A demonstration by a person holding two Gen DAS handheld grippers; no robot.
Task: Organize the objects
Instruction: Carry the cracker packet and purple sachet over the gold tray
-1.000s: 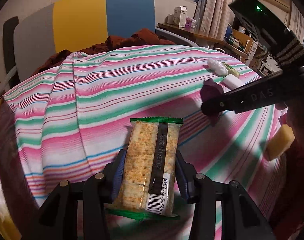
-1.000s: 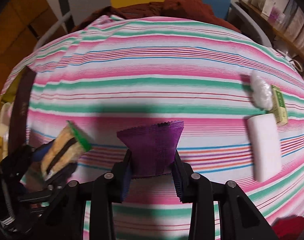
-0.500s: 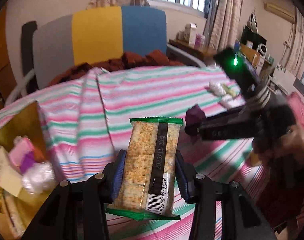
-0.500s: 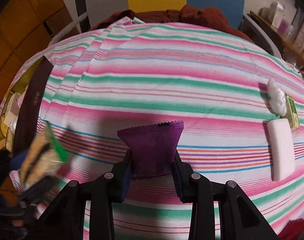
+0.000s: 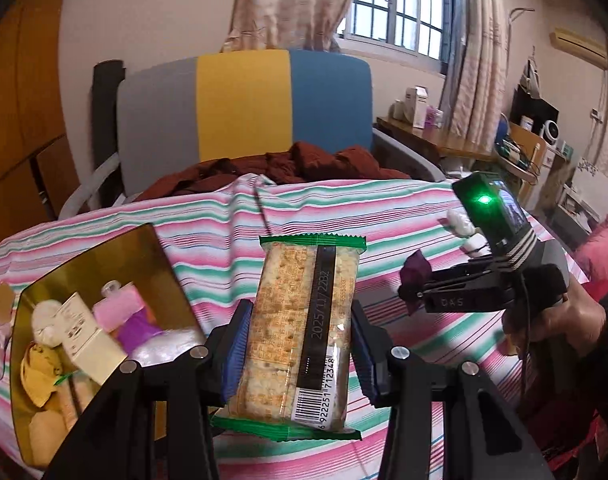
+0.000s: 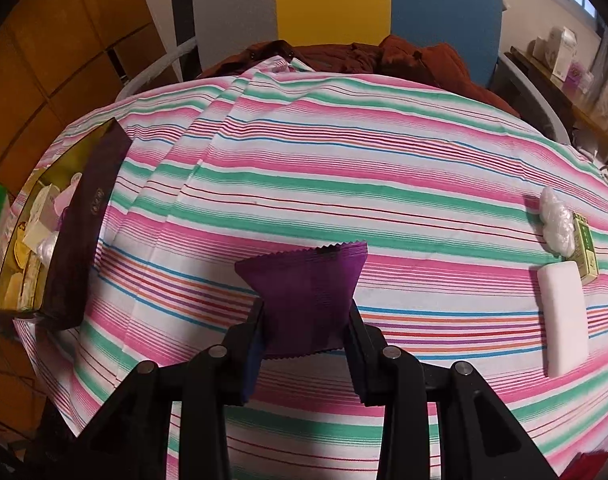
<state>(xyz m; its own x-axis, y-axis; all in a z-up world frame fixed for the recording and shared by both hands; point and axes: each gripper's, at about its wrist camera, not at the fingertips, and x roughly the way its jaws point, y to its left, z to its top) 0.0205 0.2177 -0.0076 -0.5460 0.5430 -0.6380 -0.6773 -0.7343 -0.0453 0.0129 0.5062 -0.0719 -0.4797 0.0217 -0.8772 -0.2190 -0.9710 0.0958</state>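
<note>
My left gripper [image 5: 298,346] is shut on a cracker packet [image 5: 304,332] with green ends and a black barcode strip, held up above the striped tablecloth [image 5: 344,208]. To its lower left stands a gold-lined box [image 5: 100,252] with several small items inside. My right gripper [image 6: 306,330] is shut on a purple sachet [image 6: 304,284], hanging over the cloth. The right gripper [image 5: 414,292] also shows at the right of the left wrist view, held by a hand [image 5: 556,320]. In the right wrist view the box [image 6: 84,216] sits at the far left.
A white bar [image 6: 562,316], a green carton [image 6: 584,248] and a white plastic wad [image 6: 556,220] lie at the cloth's right side. A grey, yellow and blue chair back [image 5: 244,104] with brown clothing [image 5: 304,164] stands behind the table. A cluttered desk [image 5: 444,140] is at the back right.
My left gripper has risen and swung left with the cracker packet, bringing the gold-lined box into view. The right gripper has shifted slightly, still holding the purple sachet.
</note>
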